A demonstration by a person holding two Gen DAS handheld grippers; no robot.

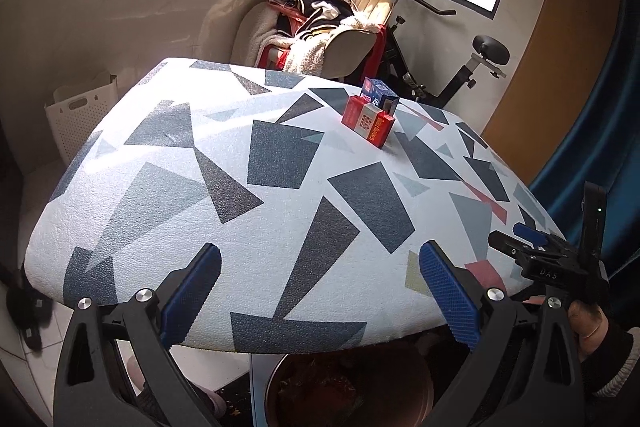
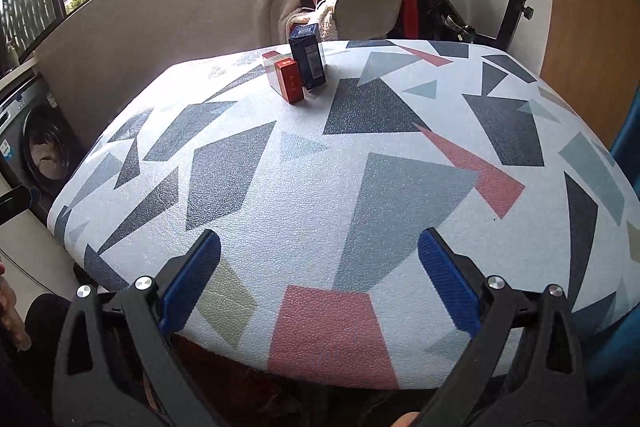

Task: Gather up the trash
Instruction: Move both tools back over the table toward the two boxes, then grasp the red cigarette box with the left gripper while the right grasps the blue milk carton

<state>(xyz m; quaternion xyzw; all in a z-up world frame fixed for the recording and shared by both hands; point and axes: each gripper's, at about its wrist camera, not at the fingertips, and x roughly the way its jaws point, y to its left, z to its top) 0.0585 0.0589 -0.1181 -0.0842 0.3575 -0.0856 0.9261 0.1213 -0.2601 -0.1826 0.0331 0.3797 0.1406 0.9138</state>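
A: How are the hand-held grippers held?
B: The left hand-held gripper [image 1: 320,291] and the right hand-held gripper [image 2: 319,283] are both spread wide, nothing gripped, at the near edge of the surface [image 1: 280,155].
A: And the trash?
B: A red box [image 1: 370,123] and a blue box [image 1: 379,95] are seen touching, far across the surface.

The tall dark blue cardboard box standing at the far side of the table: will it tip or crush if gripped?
The tall dark blue cardboard box stands upright on a narrow base, so a high push probably tips it. It looks like thin carton, likely light and crushable.
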